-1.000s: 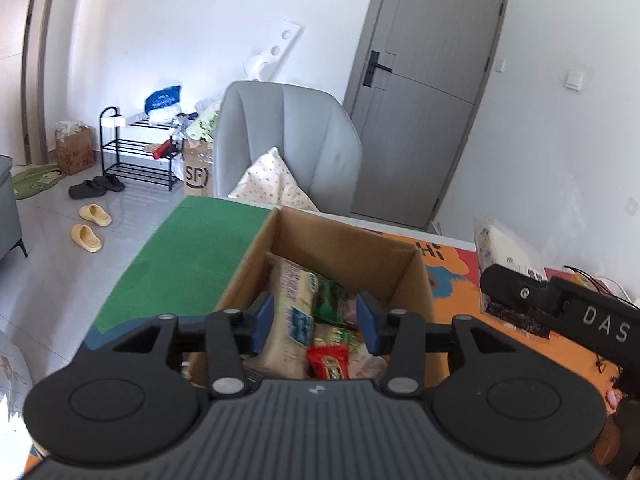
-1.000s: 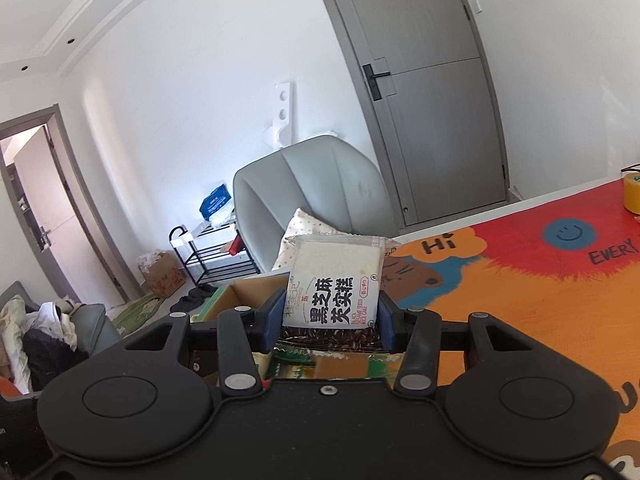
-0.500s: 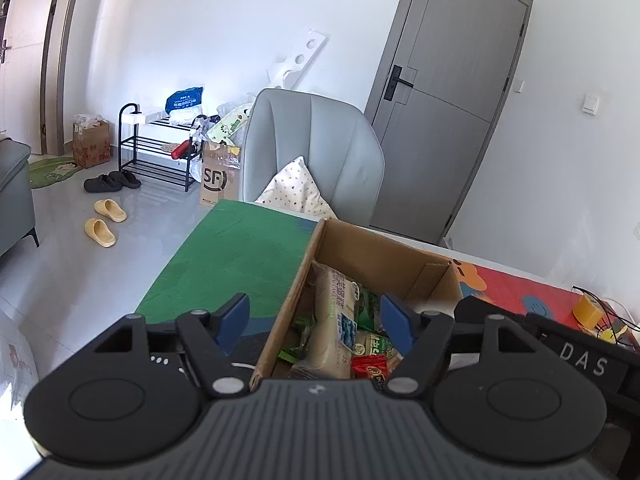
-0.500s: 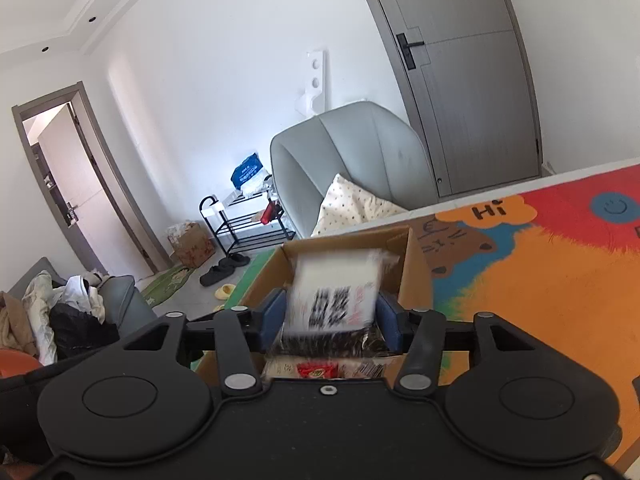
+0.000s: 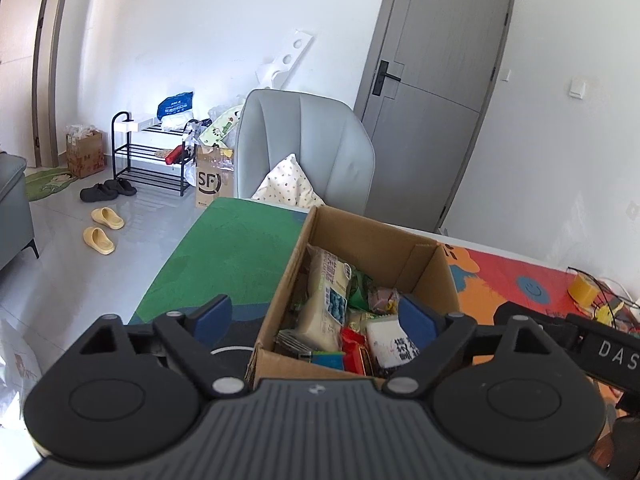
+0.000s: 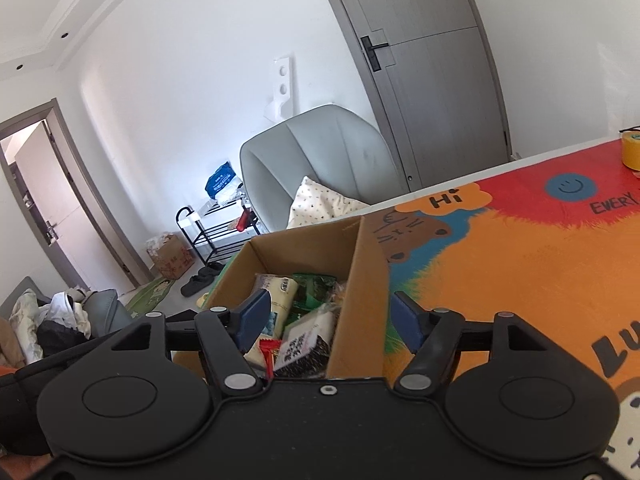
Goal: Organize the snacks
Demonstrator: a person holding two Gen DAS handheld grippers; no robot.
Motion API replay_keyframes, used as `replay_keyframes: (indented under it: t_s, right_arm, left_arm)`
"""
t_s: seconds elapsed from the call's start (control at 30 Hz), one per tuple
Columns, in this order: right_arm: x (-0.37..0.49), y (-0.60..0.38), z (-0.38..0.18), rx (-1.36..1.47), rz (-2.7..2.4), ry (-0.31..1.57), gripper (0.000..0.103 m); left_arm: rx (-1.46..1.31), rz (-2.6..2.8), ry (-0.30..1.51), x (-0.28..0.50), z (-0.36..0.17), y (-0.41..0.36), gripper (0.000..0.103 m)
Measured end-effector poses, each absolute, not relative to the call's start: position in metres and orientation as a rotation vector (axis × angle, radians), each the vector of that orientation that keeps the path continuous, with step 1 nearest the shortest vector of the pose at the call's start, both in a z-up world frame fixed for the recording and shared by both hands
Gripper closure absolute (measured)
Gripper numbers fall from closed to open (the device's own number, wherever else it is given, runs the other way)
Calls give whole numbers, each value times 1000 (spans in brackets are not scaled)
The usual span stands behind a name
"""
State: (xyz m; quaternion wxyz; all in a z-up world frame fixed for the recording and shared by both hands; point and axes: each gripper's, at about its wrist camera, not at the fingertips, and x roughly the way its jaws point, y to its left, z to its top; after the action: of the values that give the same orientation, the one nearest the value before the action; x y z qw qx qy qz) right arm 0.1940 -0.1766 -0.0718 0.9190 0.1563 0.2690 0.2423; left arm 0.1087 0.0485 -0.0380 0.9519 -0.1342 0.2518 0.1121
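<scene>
Snacks fill the cardboard box (image 6: 362,280), and the white black-lettered packet (image 6: 306,338) lies flat on top — just below and ahead of the right gripper (image 6: 330,318), whose wide-spread fingers hold nothing and straddle the box's right wall. Left gripper (image 5: 314,322), equally wide and empty, straddles the left wall; farther in, a long pale packet (image 5: 326,296) runs lengthwise away from both.

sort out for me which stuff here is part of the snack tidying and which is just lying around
Job: cardboard box; white black-lettered snack pack; cream blue-label pack; red packet.

Lying about: yellow tape roll; grey chair; shoe rack; yellow slippers.
</scene>
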Motion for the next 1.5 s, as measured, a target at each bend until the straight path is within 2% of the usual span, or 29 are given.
replay_keyframes:
  t_s: [0.23, 0.3, 0.53, 1.5]
  right_arm:
    - [176, -197, -72, 316, 466, 525, 21]
    - [173, -204, -72, 310, 451, 522, 15]
    - [161, -228, -67, 297, 403, 493, 0]
    - [119, -275, -39, 236, 315, 479, 0]
  left_arm:
    - [-226, 251, 518, 106, -36, 36, 5]
    - [-228, 249, 515, 103, -34, 33, 1]
    - [-206, 217, 531, 98, -28, 17, 0]
    - [-91, 116, 514, 50, 12, -15, 0]
